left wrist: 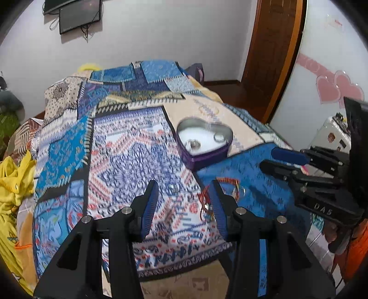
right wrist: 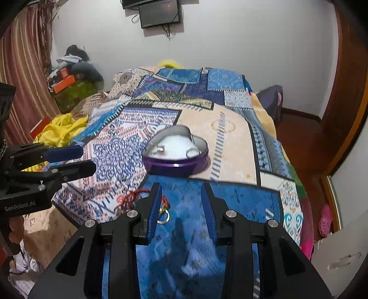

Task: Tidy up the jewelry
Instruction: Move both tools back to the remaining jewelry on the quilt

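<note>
Jewelry lies loose near the front edge of the patterned bedspread (left wrist: 128, 147) — a tangle of red cord bracelets (right wrist: 135, 195) with a plain silver ring (right wrist: 163, 218) touching its near end, and in the left wrist view a small clear-stoned ring (left wrist: 173, 188) just to the left of them. The left gripper (left wrist: 185, 202) hangs above this spot with its jaws spread wide and nothing between them; the cord bracelets show beside its right finger. The right gripper (right wrist: 181, 204) is likewise parted and empty, over the blue patch of the cover, with the silver ring peeking out by its left finger. Farther back, about the middle of the bedspread, sits a purple heart-shaped tin (left wrist: 204, 154) with no lid on it and a white lining, holding two rings (left wrist: 194, 144) set apart from each other. Beyond, at the left edge, lies crumpled yellow cloth (right wrist: 62, 128); a dark screen (right wrist: 159, 13) hangs on the white wall behind.
</note>
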`<state>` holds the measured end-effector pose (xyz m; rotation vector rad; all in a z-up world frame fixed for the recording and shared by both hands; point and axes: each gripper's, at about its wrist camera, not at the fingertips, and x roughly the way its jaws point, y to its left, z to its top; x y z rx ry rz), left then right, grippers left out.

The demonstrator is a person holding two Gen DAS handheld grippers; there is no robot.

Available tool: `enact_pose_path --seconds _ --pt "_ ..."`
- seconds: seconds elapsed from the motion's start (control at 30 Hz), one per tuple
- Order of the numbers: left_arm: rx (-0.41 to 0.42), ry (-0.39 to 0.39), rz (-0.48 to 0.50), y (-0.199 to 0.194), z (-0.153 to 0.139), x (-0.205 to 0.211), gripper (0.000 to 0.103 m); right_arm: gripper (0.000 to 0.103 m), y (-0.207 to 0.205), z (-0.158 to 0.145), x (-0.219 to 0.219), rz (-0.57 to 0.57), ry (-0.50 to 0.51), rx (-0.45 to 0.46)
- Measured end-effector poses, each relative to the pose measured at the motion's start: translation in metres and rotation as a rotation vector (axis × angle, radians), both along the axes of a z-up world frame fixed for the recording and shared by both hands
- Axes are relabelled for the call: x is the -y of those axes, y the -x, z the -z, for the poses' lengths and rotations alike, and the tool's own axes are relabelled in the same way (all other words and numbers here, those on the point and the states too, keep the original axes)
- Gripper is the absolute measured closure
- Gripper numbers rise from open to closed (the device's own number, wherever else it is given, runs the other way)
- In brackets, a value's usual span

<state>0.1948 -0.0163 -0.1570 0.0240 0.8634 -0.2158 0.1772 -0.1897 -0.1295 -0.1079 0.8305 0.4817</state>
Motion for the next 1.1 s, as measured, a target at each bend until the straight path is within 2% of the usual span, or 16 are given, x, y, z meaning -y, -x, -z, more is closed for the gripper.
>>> enact_pose_path --seconds 0.33,0.57,0.63,0.7,0.83,0.9,0.97,1.1 --pt "-0.102 -0.001 0.04 0.009 0.04 0.019 0.058 0.071 0.011 0.028 0.005 -0.012 0.017 -0.081" --pt "-0.088 0.019 -0.006 -0.006 0.041 0.017 0.058 0.071 0.012 0.034 0.007 -0.013 0.011 -0.095" --pt "-0.096 0.028 -0.008 -0.014 0.042 0.017 0.062 0.071 0.011 0.034 0.007 -0.013 0.008 -0.094" --pt "-0.125 0.038 -0.003 -0.021 0.047 0.017 0.074 0.071 0.01 0.033 0.007 -0.012 0.005 -0.096" --pt "-0.184 0.08 0.0 -0.03 0.06 0.015 0.083 0.071 0.007 0.034 0.005 -0.014 -0.003 -0.098" --pt "-0.178 0.09 -0.002 -0.03 0.061 0.015 0.087 0.071 0.007 0.035 0.005 -0.016 -0.001 -0.096" --pt "-0.184 0.099 0.009 -0.03 0.063 0.016 0.098 0.071 0.008 0.035 0.004 -0.018 0.003 -0.093" --pt "-0.171 0.098 0.029 -0.028 0.061 0.018 0.101 0.071 0.009 0.035 0.003 -0.022 0.001 -0.094"
